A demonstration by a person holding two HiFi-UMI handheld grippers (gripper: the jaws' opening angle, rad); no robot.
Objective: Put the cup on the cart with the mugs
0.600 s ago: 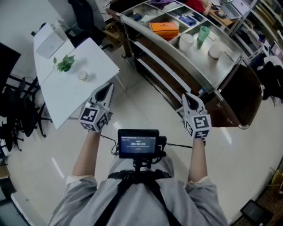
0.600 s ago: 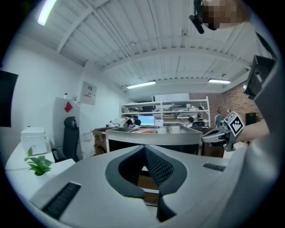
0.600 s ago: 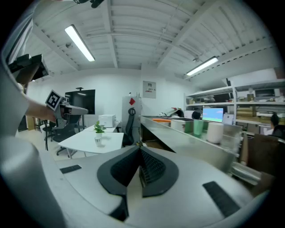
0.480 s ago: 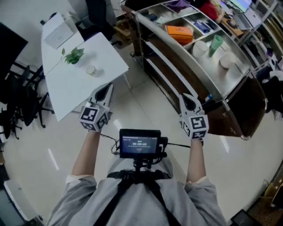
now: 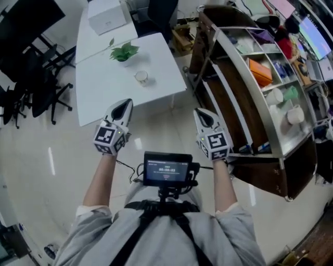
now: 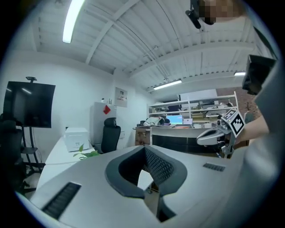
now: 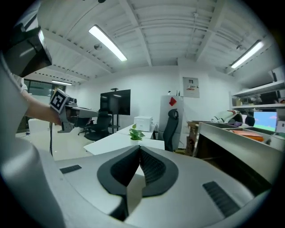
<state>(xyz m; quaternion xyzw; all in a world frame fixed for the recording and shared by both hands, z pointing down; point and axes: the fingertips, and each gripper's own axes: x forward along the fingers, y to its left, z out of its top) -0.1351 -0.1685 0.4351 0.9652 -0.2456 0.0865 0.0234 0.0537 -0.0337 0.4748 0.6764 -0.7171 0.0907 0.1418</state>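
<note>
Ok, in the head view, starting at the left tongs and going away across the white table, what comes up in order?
left tongs → cup → potted plant → white box

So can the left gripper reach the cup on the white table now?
Probably not yet: the left gripper hangs about at the table's near edge, and the cup sits farther in. Nothing blocks the way, but its jaws are shut.

View swung left: tabletop [image 5: 104,85] with cup [image 5: 141,77] came to centre, cart [image 5: 229,104] slid to right edge. Right hand-held gripper [image 5: 204,117] moved inward toward middle.
</note>
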